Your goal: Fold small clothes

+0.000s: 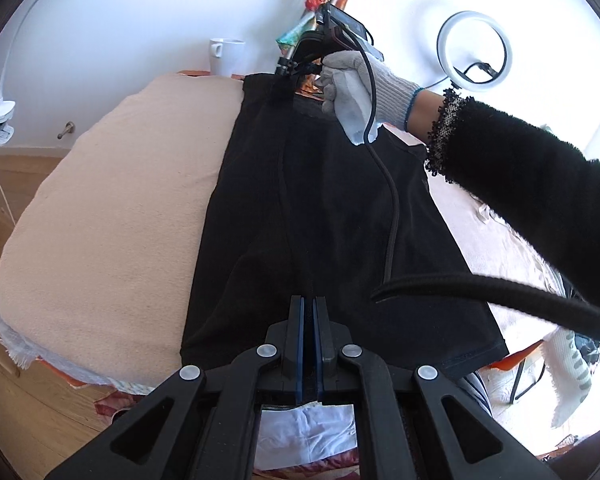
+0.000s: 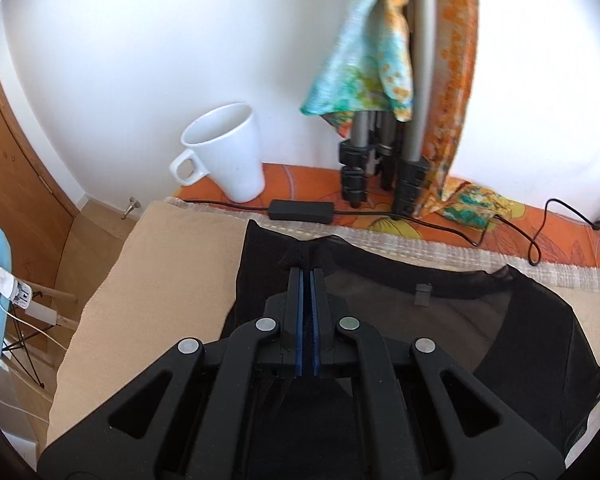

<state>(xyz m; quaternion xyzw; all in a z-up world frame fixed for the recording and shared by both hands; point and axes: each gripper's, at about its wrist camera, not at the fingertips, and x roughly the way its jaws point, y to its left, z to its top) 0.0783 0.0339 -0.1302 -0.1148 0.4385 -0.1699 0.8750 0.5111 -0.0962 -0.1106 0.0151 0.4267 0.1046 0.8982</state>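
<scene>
A black garment [image 1: 324, 208] lies lengthwise on a beige padded surface [image 1: 120, 208]. My left gripper [image 1: 309, 300] is shut on its near end, with black cloth pinched between the blue pads. My right gripper [image 2: 307, 270] is shut on the far end of the black garment [image 2: 440, 320], where the cloth bunches at the fingertips. In the left wrist view the right gripper [image 1: 286, 74] sits at the garment's far edge, held by a gloved hand [image 1: 360, 88].
A white mug [image 2: 226, 152] stands on an orange cloth [image 2: 300, 184] by the wall. A tripod draped with a colourful scarf [image 2: 376, 72] and a black cable with an adapter [image 2: 302, 210] lie behind the garment. A ring light [image 1: 474, 50] stands at the right. Pale clothes [image 1: 496, 232] lie to the right.
</scene>
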